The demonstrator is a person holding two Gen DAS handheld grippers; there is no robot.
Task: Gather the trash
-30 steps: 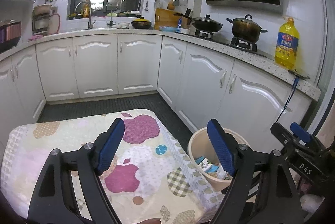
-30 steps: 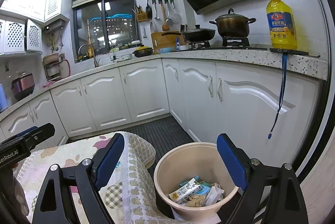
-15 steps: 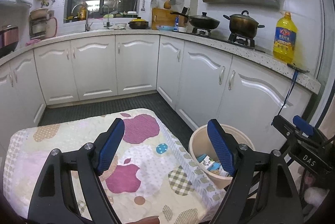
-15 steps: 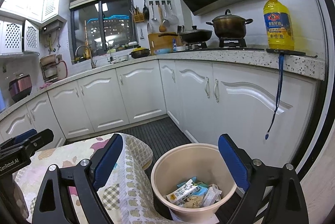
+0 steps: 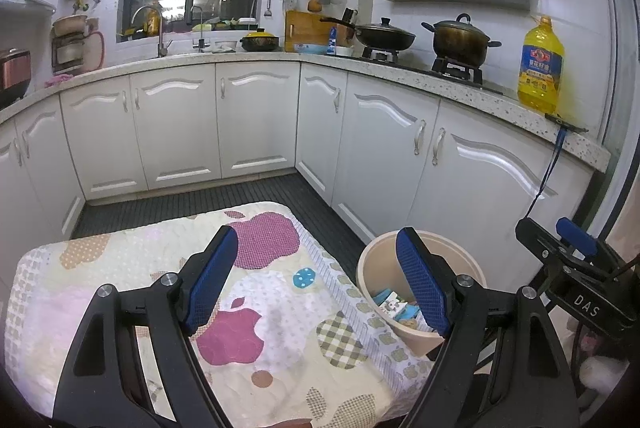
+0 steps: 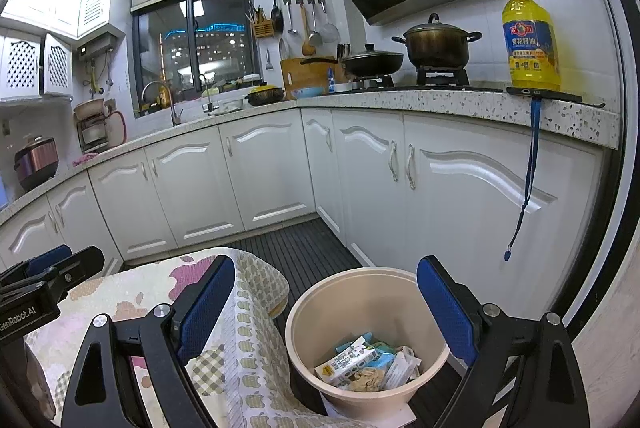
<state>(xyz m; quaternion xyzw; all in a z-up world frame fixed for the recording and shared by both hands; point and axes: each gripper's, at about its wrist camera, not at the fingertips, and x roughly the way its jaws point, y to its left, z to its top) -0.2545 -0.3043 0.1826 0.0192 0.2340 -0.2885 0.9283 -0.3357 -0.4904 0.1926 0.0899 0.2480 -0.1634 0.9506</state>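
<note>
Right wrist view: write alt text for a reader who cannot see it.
A beige bin holding cartons and wrappers stands on the kitchen floor below the open, empty right gripper. An apple-print cloth drapes a table beside it, with white cabinets behind.

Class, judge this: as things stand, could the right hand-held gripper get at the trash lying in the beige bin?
Probably yes: the right hand-held gripper stands open above the lidless beige bin, with nothing covering the trash.
</note>
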